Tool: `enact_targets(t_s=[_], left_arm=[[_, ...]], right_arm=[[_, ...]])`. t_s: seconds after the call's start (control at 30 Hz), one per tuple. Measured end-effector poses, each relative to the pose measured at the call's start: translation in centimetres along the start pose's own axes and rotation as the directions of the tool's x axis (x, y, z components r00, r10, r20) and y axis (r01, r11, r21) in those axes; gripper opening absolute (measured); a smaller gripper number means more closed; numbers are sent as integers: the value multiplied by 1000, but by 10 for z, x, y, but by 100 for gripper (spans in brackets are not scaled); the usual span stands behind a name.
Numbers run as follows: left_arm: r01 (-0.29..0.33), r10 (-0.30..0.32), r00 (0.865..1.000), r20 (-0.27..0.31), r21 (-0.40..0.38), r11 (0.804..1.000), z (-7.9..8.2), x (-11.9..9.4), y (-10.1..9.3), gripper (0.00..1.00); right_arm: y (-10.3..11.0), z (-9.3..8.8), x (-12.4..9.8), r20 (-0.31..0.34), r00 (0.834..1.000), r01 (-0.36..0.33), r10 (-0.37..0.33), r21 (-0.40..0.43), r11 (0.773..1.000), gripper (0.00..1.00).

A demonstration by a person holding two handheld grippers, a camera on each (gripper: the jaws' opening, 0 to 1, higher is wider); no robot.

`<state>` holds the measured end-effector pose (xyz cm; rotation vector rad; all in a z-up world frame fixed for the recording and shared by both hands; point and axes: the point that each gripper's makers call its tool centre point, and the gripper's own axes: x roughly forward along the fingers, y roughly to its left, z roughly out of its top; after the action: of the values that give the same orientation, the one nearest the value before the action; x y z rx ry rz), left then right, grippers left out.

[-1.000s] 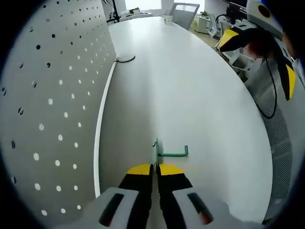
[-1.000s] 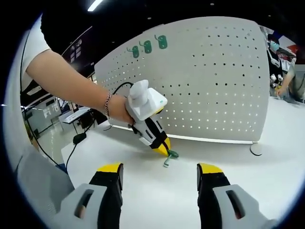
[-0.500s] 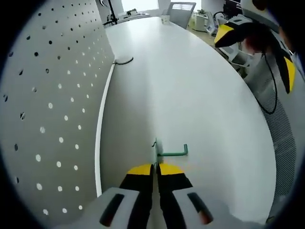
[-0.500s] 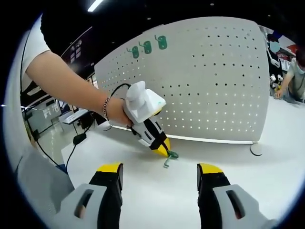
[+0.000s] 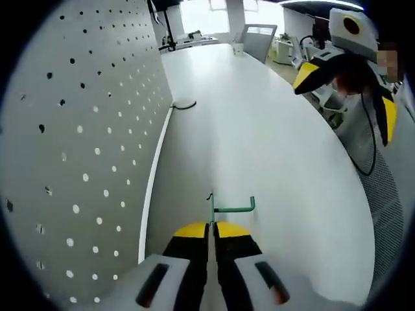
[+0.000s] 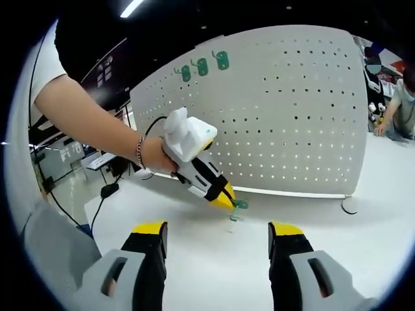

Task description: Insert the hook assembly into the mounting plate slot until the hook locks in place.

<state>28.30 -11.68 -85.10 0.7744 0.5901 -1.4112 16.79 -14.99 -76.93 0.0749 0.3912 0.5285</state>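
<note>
The left tool [image 5: 211, 228] pinches a green hook [image 5: 224, 208] over the white counter [image 5: 259, 129]; a holey white board [image 5: 78, 149] stands beside it.

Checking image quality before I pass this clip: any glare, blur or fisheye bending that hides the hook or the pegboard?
Left gripper view: window glare washes out the far tabletop, the pegboard bows strongly, yet the green hook held by the left claw stays sharp. Right gripper view: even light, dark ceiling with one bright strip; the pegboard's top edge curves, and the hook looks small and slightly soft.
</note>
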Motion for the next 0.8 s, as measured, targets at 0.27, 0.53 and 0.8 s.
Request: enact_targets(t_s=[0.27,0.53,0.8], left_arm=[[-38,38,997,70,-7,999,12,-11,4,3],[-91,91,987,132,-4,996,23,-21,6,3],[-120,123,978,169,-30,992,30,-32,7,3]], right_arm=[[-1,3,-1,12,1000,2,-2,-1,1000,61],[-1,7,-2,26,1000,3,-3,-1,1000,61],[0,11,-3,39,999,1,-1,-3,1000,62]])
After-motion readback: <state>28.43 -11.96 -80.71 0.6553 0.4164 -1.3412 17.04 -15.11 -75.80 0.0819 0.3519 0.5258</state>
